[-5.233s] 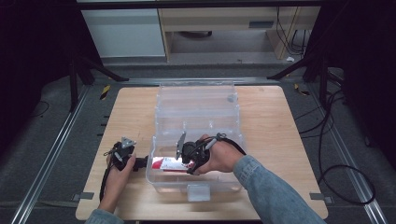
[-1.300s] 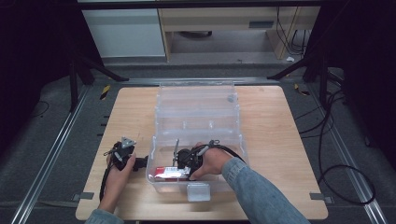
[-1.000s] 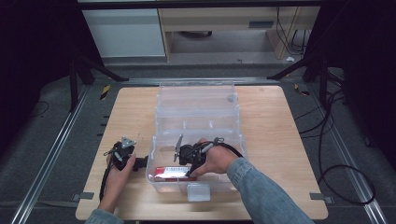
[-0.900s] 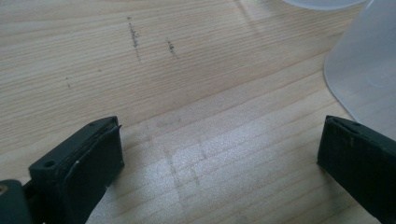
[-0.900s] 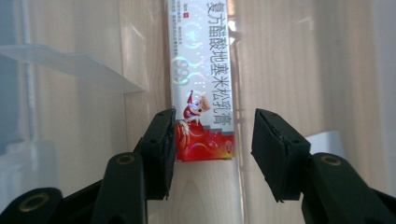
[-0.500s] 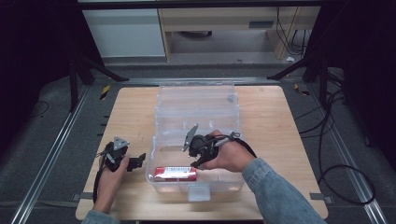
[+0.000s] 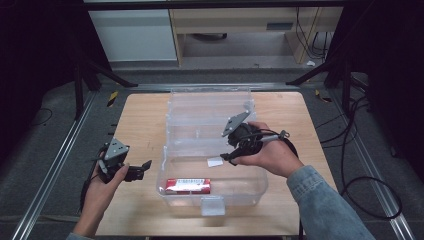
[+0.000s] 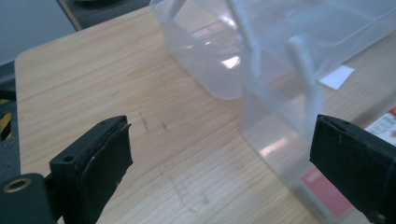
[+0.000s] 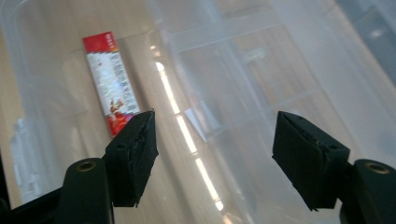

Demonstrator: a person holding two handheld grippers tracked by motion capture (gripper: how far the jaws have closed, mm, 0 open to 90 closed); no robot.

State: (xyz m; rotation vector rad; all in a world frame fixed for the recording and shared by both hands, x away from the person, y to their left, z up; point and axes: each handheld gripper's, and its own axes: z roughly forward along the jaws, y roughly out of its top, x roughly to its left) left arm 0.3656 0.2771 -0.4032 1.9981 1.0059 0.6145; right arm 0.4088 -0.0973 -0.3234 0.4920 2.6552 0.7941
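A clear plastic box (image 7: 262, 184) stands on the wooden table (image 7: 140, 120) with its lid (image 7: 210, 105) laid open behind it. A red and white pack (image 7: 188, 185) lies flat on the box floor at the front left, and it is also seen in the right gripper view (image 9: 109, 83). My right gripper (image 7: 226, 158) hovers above the middle of the box. Its jaws have just been opening and nothing is between them (image 9: 215, 158). My left gripper (image 7: 140, 171) is held open just left of the box, pointing at its corner (image 8: 275, 135), with nothing in it.
A small white slip (image 7: 215, 161) lies inside the box near its middle. Dark floor, metal rails and cables surround the table. Bare wood runs along the left (image 8: 116, 84) and right of the box.
The right gripper has risen out of the box and opened, leaving the red pack on the box floor. The left gripper has lifted and drawn a little left, away from the box wall.
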